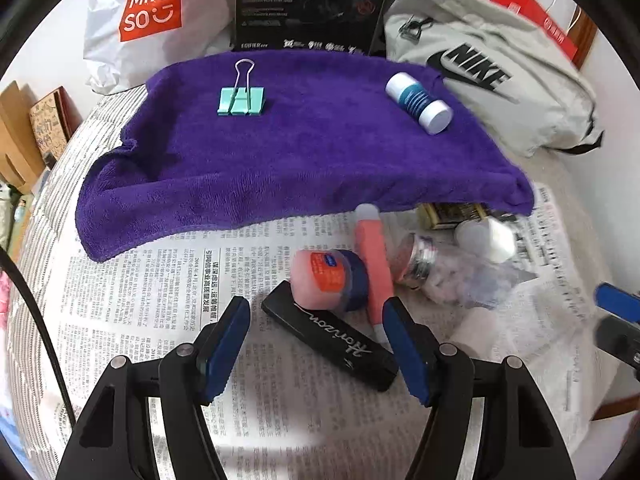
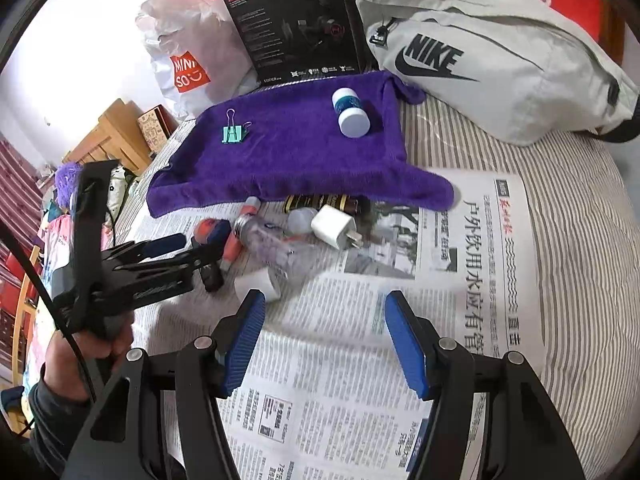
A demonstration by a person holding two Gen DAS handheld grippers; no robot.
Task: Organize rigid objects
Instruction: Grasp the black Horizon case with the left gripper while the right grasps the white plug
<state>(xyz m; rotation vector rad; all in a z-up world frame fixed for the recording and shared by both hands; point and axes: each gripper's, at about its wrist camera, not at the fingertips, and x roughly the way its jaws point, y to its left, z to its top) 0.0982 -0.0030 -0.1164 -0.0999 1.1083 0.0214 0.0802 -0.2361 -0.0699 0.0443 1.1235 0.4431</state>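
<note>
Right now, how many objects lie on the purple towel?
2: a green binder clip near its left side, and a white-capped bottle lying near its right side. Others may hide under the purple towel.

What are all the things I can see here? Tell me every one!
towel: 1, purple, spread over the newspaper's far part
binder clip: 1, mint green, on towel, left
small bottle: 1, white and teal, lying on towel, right
black case: 1, black, on newspaper
round tin: 1, pink with blue lid, beside case
pink tube: 1, near tin
clear bottle: 1, lying on newspaper
charger plug: 1, white, near towel edge
newspaper: 1, on striped bed
Nike bag: 1, grey, behind
Miniso bag: 1, white, behind
black box: 1, behind towel
left gripper: open, over case
right gripper: open, over newspaper
</note>
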